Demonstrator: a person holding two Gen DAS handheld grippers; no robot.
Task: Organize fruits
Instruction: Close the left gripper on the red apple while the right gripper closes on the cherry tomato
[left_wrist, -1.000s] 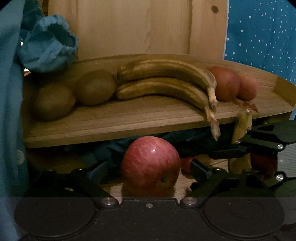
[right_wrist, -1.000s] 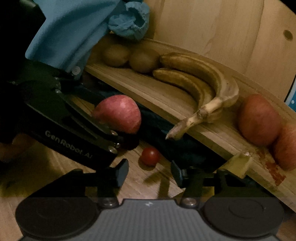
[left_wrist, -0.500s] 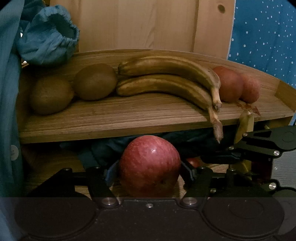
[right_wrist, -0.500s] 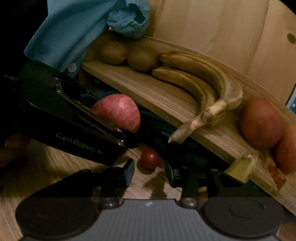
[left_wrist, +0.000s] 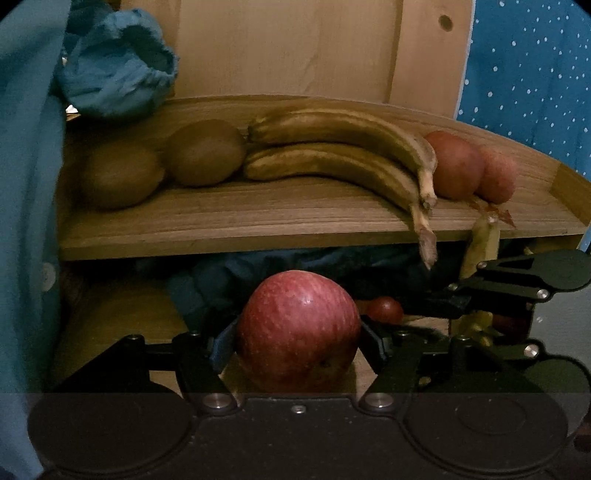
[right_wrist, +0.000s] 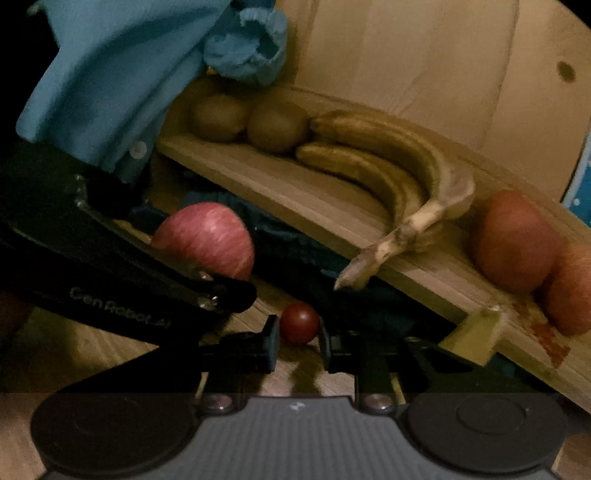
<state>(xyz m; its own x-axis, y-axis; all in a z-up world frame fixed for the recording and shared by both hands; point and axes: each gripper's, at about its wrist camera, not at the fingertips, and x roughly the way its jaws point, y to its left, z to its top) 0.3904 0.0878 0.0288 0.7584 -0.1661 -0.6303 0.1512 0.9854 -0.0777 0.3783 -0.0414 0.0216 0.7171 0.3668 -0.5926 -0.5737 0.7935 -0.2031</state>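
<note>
My left gripper (left_wrist: 298, 343) is shut on a red apple (left_wrist: 298, 330), low over the wooden table; the apple also shows in the right wrist view (right_wrist: 205, 242). My right gripper (right_wrist: 297, 336) has its jaws closed against a small red cherry tomato (right_wrist: 298, 321) on the table; it shows in the left wrist view too (left_wrist: 384, 309). Above, a wooden tray (left_wrist: 236, 221) holds two kiwis (left_wrist: 122, 177), two browned bananas (left_wrist: 340, 147) and two red apples (left_wrist: 456, 166).
A blue sleeve and cuff (left_wrist: 110, 62) hang at the upper left. Dark blue cloth (left_wrist: 229, 273) lies under the tray. A wooden board (left_wrist: 288, 44) stands behind it, with blue dotted fabric (left_wrist: 528, 66) at the right. A yellowish piece (right_wrist: 476, 336) sits by the tray's edge.
The left gripper's jaws have closed onto the red apple. The right gripper has moved forward to the cherry tomato and its jaws have closed on it.
</note>
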